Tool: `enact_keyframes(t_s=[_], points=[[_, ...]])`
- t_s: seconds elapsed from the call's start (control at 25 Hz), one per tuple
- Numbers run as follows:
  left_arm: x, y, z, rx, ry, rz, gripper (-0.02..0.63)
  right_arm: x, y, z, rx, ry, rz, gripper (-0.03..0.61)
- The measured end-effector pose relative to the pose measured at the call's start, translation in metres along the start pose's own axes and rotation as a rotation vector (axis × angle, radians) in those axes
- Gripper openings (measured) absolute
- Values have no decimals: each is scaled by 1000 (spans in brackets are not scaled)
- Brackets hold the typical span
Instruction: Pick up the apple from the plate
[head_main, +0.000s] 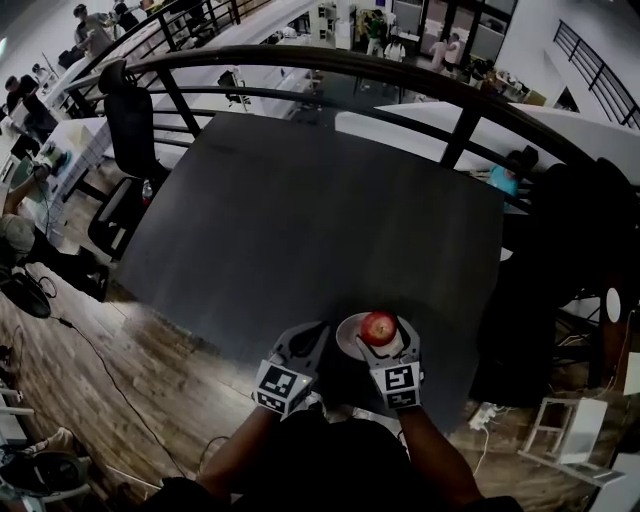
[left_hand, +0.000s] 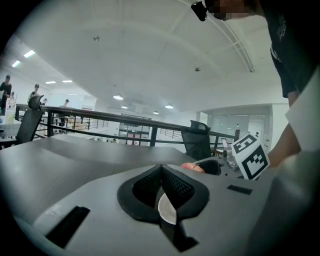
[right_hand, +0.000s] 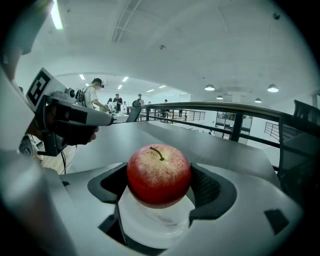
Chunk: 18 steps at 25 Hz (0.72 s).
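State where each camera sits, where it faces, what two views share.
Head view: on person's head, steeply down at table; both forearms, left tool, right tool show.
Left gripper view: on left tool, along shut jaws toward railing; torso shows.
Right gripper view: on right tool, along jaws gripping apple; left hand shows.
Head and right gripper views share apple, plate.

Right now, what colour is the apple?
The apple is red, speckled yellow; right gripper view shows it best.

Bare dark table lies open to the railing; left gripper crowds the plate beside the right gripper, clamped on the apple.
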<state>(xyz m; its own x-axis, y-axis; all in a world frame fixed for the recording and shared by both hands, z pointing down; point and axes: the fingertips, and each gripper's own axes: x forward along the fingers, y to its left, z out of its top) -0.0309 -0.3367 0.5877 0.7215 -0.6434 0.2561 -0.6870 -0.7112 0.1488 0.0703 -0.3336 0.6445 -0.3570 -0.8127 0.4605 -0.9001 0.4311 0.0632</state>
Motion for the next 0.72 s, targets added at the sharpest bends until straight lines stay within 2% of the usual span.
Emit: enact_keyframes(t_s=[0.12, 0.28, 0.44, 0.6, 0.72], points=[[1, -3, 8, 14, -13, -4, 23, -13, -5, 21, -9, -35, -9, 388], [3, -11, 20, 71, -23, -24, 23, -29, -8, 49, -9, -83, -14, 388], [1, -17, 41, 25, -80, -39, 23, -50, -10, 77, -11, -150, -22, 388], [5, -24, 70, 47, -132, -49, 23, -70, -19, 104, -15, -242, -43, 388], [5, -28, 86, 40, -168, -56, 23, -85, -23, 126, 47, -315, -55, 388]])
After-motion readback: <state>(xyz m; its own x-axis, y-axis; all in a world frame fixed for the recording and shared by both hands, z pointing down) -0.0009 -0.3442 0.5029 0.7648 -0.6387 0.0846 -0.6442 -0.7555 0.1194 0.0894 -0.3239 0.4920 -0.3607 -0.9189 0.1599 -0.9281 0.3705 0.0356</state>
